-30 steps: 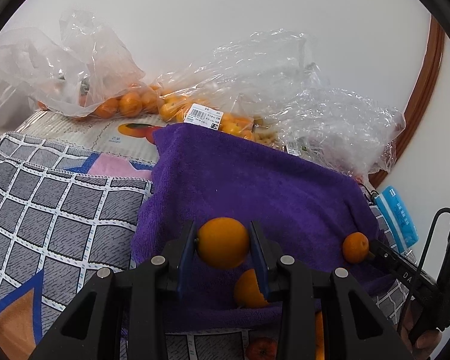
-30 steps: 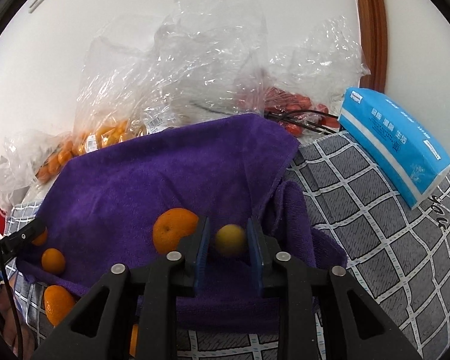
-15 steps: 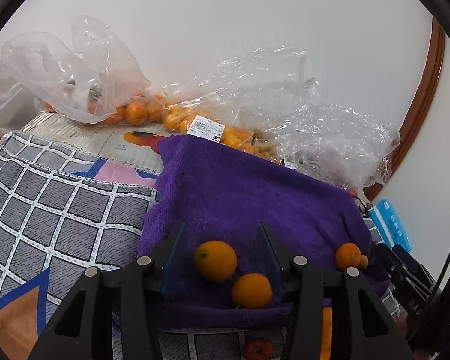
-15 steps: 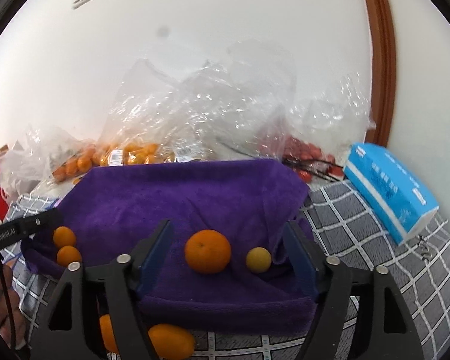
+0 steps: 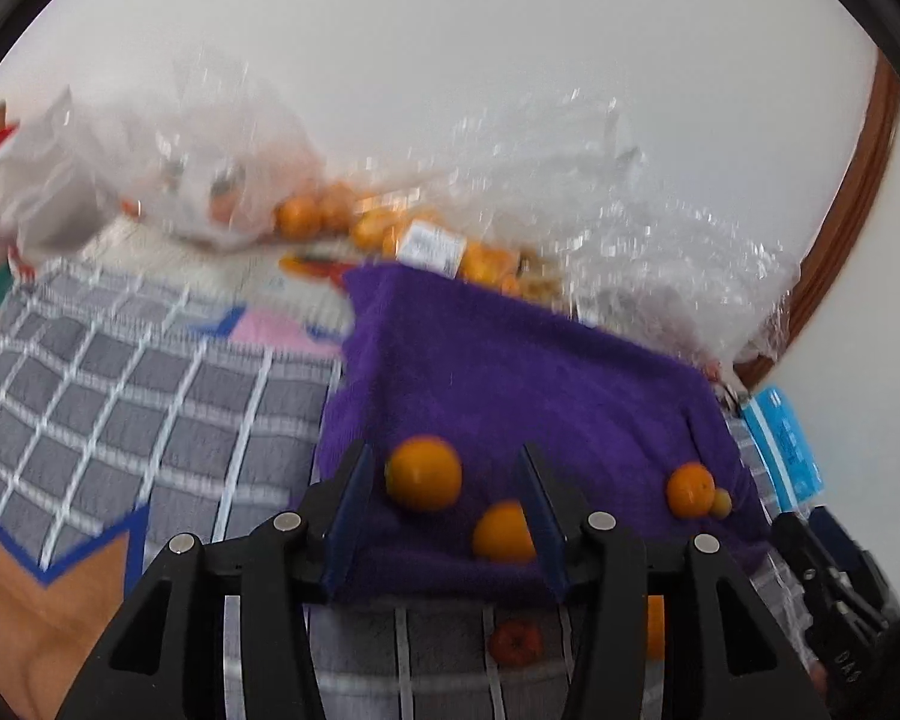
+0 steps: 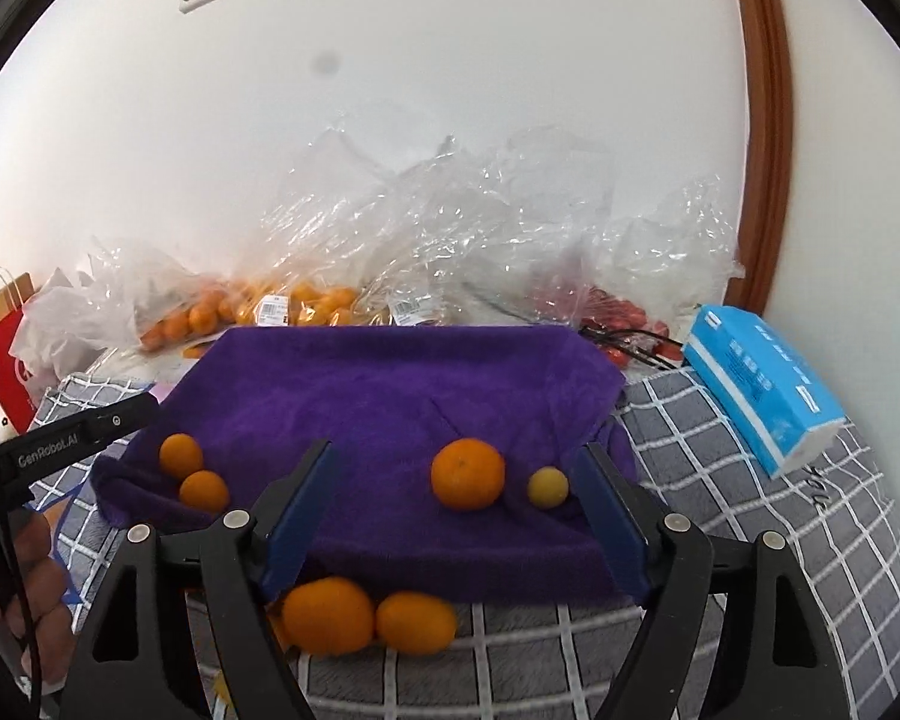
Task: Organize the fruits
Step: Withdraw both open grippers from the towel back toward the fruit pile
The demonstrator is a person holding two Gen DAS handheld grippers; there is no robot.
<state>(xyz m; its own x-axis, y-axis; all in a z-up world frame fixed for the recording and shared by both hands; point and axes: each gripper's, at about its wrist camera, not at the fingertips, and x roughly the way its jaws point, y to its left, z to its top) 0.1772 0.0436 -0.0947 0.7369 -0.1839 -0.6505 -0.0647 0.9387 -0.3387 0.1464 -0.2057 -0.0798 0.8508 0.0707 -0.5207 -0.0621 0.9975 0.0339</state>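
A purple towel (image 5: 510,372) (image 6: 390,396) lies on the checked cloth. On it lie two small oranges at the left (image 6: 181,455) (image 6: 204,491), a bigger orange (image 6: 468,474) and a small yellow fruit (image 6: 548,487) at the right. In the left wrist view the same fruit shows as an orange (image 5: 424,472) between the fingers, another (image 5: 501,531), and the pair at the right (image 5: 690,489). My left gripper (image 5: 444,510) is open and empty. My right gripper (image 6: 456,516) is open wide and empty. Two oranges (image 6: 327,615) (image 6: 415,622) lie on the cloth in front of the towel.
Clear plastic bags of oranges (image 6: 294,309) and red fruit (image 6: 618,315) pile against the white wall. A blue tissue pack (image 6: 762,390) lies at the right. A small red fruit (image 5: 515,642) lies on the checked cloth (image 5: 120,396). A red paper bag (image 6: 12,354) stands far left.
Both grippers let go of their fruit and drew back. The orange and the yellow fruit now rest on the towel. The left view is blurred from motion.
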